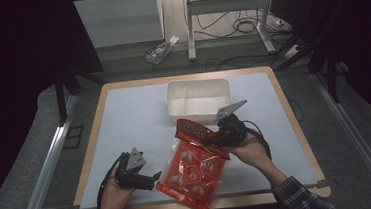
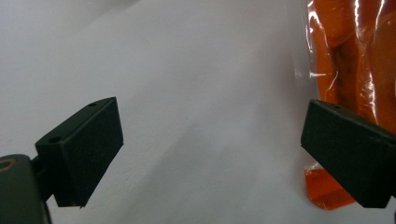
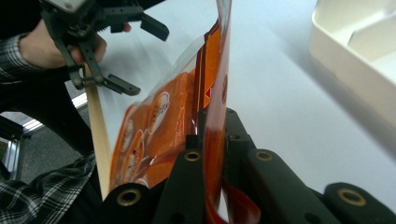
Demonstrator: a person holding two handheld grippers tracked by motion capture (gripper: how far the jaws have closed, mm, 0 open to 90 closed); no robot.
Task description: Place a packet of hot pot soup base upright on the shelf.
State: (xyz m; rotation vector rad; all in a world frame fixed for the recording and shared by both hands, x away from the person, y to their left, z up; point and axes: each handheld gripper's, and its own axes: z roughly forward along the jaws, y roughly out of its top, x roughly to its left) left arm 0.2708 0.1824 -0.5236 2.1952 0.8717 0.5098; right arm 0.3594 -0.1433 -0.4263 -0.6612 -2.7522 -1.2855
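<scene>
the right tool (image 1: 211, 138) is clamped on the top edge of the orange plastic snack bag (image 1: 193, 170), which hangs tilted just in front of the white two-compartment tray (image 1: 199, 99), its lower end by the desk (image 1: 134, 118) front edge. the left tool (image 1: 152, 179), jaws apart and empty, sits beside the bag, on the side away from the tray.

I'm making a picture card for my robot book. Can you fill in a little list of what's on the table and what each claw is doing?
table: white sheet on a wooden board
snack bag: orange bag, top end lifted, bottom end near the table's front edge
right claw: right claw shut on the orange bag's top edge
left claw: left claw open, holding nothing, just beside the bag
box: white tray with a divider, behind the bag, nothing seen inside
person: two hands, checked sleeves
</scene>
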